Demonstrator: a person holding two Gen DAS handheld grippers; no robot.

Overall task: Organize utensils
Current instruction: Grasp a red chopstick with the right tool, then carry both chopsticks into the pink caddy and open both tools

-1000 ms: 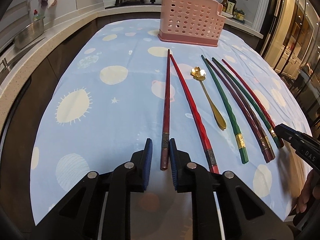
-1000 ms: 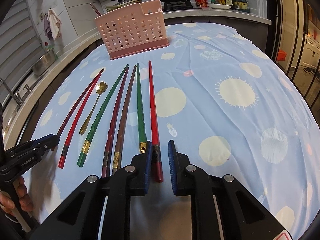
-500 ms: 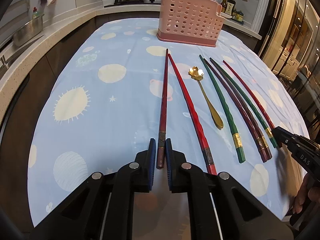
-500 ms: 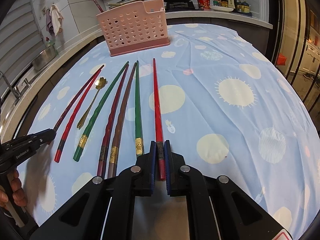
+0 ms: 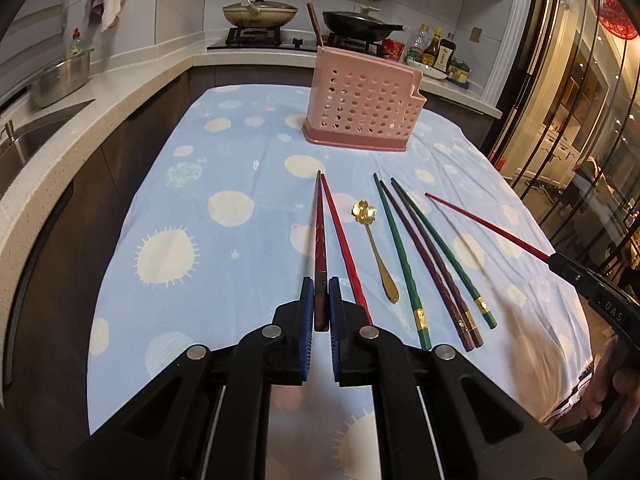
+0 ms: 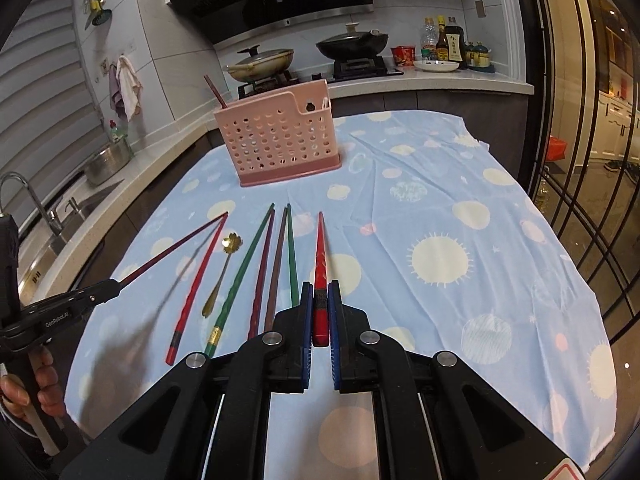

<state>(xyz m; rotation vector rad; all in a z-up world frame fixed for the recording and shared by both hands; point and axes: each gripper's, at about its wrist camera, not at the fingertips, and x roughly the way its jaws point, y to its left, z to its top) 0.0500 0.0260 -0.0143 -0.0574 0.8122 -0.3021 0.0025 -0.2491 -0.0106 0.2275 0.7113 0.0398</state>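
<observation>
My left gripper (image 5: 321, 294) is shut on a dark red chopstick (image 5: 320, 236) and holds it off the cloth; it also shows from the side in the right wrist view (image 6: 172, 252). My right gripper (image 6: 321, 300) is shut on a bright red chopstick (image 6: 320, 260), lifted too; it also shows in the left wrist view (image 5: 488, 226). On the cloth lie a red chopstick (image 5: 344, 248), a gold flower spoon (image 5: 376, 252), and green (image 5: 400, 256) and maroon chopsticks (image 5: 428, 264). A pink perforated utensil basket (image 5: 362, 108) stands upright at the far end.
The table carries a blue cloth with pale circles (image 5: 224, 208). A counter with a sink and steel pot (image 5: 60, 78) runs along the left. A stove with pans (image 5: 260, 12) and bottles sits behind the basket. Glass doors (image 5: 592, 120) stand to the right.
Both grippers closed on a chopstick each and lifted them off the cloth. Both cameras rose and tilted up, showing more of the kitchen.
</observation>
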